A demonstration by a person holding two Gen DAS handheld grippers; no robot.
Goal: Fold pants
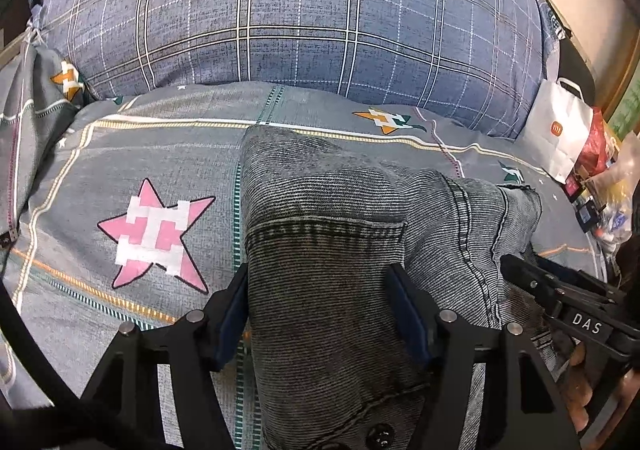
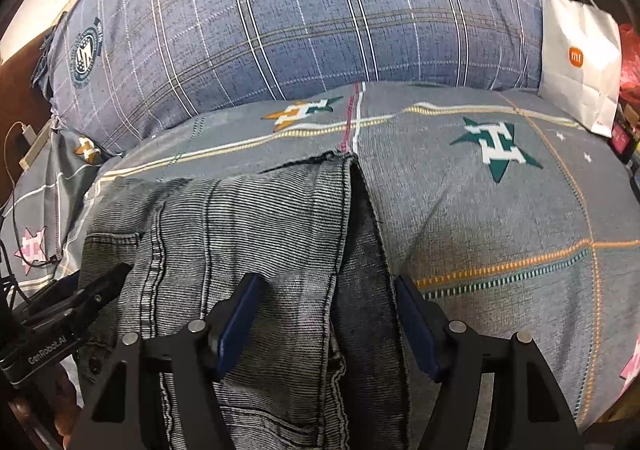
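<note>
Grey washed jeans (image 1: pixel 332 218) lie folded on a grey star-print bed sheet (image 1: pixel 120 154). In the left wrist view my left gripper (image 1: pixel 320 282) is open, its blue-padded fingers straddling the near waist part with the back pocket. In the right wrist view the jeans (image 2: pixel 248 218) show their folded leg ends, and my right gripper (image 2: pixel 326 292) is open with its fingers either side of the right edge. Each gripper shows in the other's view: the right one (image 1: pixel 560 290) at the jeans' right, the left one (image 2: pixel 80 302) at their left.
A big blue plaid pillow (image 1: pixel 304 10) lies behind the jeans. A white paper bag (image 1: pixel 558 126) and red and mixed clutter (image 1: pixel 600 170) stand at the bed's right edge. A charger and cable (image 2: pixel 28 138) sit at the left.
</note>
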